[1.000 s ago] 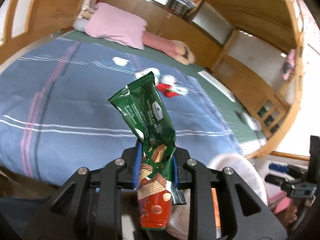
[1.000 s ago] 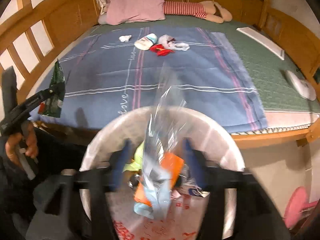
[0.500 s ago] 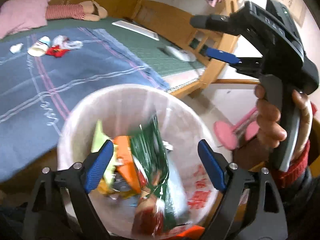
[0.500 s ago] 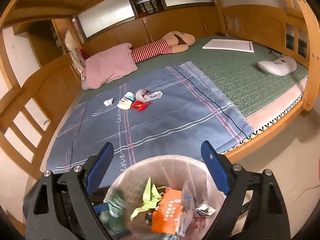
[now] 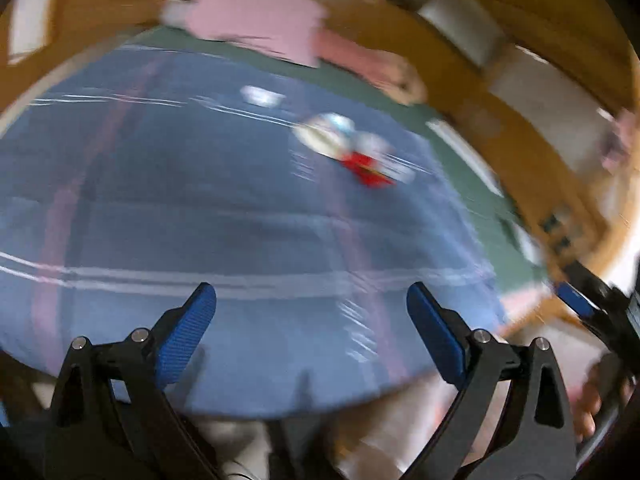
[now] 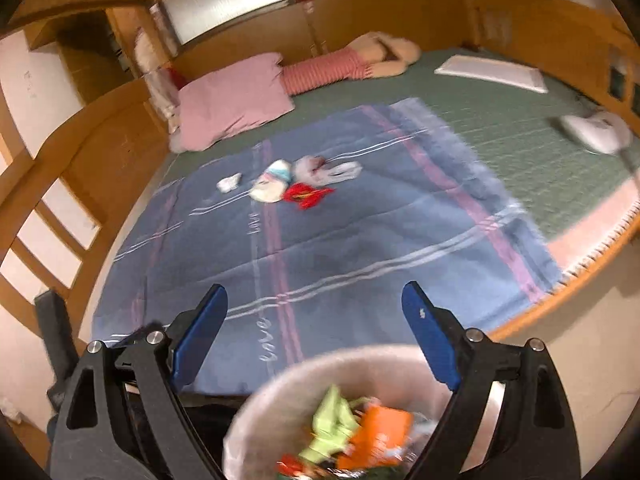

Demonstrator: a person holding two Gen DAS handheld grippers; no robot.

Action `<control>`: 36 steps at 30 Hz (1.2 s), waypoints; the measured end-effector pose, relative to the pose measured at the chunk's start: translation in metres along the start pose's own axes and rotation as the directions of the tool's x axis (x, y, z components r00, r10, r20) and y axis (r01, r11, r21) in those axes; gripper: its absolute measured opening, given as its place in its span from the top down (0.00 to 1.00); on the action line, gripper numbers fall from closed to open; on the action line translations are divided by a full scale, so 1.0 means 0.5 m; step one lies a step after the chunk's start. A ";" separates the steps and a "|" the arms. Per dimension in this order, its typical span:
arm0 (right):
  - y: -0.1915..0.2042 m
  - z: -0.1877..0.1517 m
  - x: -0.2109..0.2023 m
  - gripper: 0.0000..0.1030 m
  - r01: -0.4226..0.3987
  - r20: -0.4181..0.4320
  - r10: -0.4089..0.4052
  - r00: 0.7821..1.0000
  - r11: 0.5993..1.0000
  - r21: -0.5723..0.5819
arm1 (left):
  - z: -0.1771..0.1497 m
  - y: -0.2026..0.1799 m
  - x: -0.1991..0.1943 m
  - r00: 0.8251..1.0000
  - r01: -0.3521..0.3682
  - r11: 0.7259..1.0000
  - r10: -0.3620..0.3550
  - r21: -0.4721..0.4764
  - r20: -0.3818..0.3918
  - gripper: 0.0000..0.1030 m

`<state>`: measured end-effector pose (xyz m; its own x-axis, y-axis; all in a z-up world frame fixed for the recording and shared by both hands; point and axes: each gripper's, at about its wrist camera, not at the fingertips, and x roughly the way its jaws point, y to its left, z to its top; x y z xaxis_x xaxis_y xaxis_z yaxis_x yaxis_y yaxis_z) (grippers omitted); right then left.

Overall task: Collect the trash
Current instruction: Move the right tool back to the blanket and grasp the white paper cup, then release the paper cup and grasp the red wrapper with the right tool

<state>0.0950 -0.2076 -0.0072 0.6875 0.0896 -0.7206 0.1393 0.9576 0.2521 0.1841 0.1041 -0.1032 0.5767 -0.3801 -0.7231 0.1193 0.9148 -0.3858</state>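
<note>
Now | left claw (image 5: pixel 310 308) opening, empty | right claw (image 6: pixel 314 304) wide, empty

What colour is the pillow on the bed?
Pink. The pillow shows best in the right wrist view; the left wrist view is blurred.

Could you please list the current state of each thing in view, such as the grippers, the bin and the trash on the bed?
left gripper: jaws opening, nothing between them.
right gripper: open, empty.
trash bin: lined, holding wrappers, beside the bed.
red wrapper: lying loose on the blue blanket.
white tissue: crumpled on the blanket.
plastic bag: crumpled next to the red wrapper.
pink pillow: lying at the blanket's far edge.
</note>
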 end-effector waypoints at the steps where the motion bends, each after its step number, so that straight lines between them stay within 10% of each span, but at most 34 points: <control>1: 0.015 0.016 0.031 0.15 0.012 -0.002 -0.012 1.000 1.000 -0.025 | 0.019 0.016 0.009 0.999 -0.035 0.999 0.036 -0.018 0.013 0.07; 5: 0.070 0.079 0.165 0.15 0.010 -0.068 -0.012 0.998 0.999 -0.043 | 0.070 0.058 0.000 0.965 -0.224 0.974 0.227 -0.040 0.130 0.07; 8: 0.112 0.139 0.284 0.15 -0.024 -0.106 0.022 0.994 1.000 -0.019 | 0.072 0.088 -0.003 0.906 -0.373 0.926 0.378 -0.064 0.190 0.07; 15: 0.184 0.240 0.553 0.15 0.058 -0.157 -0.057 0.986 0.998 0.003 | 0.090 0.106 -0.011 0.868 -0.429 0.901 0.433 -0.069 0.243 0.07; 22: 0.160 0.272 0.744 0.15 0.197 -0.274 -0.166 0.947 0.976 0.089 | 0.090 0.093 0.007 0.876 -0.416 0.907 0.420 -0.068 0.237 0.07; 27: 0.157 0.276 0.787 0.17 0.132 -0.291 -0.090 0.952 0.983 0.129 | 0.093 0.074 0.030 0.884 -0.416 0.908 0.415 -0.040 0.216 0.07; 30: 0.172 0.271 0.790 0.51 0.029 -0.293 0.010 0.956 0.991 0.130 | 0.093 0.072 0.037 0.887 -0.414 0.909 0.415 -0.047 0.205 0.07; 36: 0.247 0.244 0.768 0.74 -0.101 -0.368 0.097 0.925 0.995 0.011 | 0.087 0.069 0.045 0.877 -0.438 0.898 0.439 -0.050 0.195 0.07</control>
<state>0.4632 -0.0880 -0.1740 0.3872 0.2769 -0.8794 0.0771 0.9408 0.3302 0.2363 0.1329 -0.1077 0.7157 0.0944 -0.6920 -0.1857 0.9809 -0.0582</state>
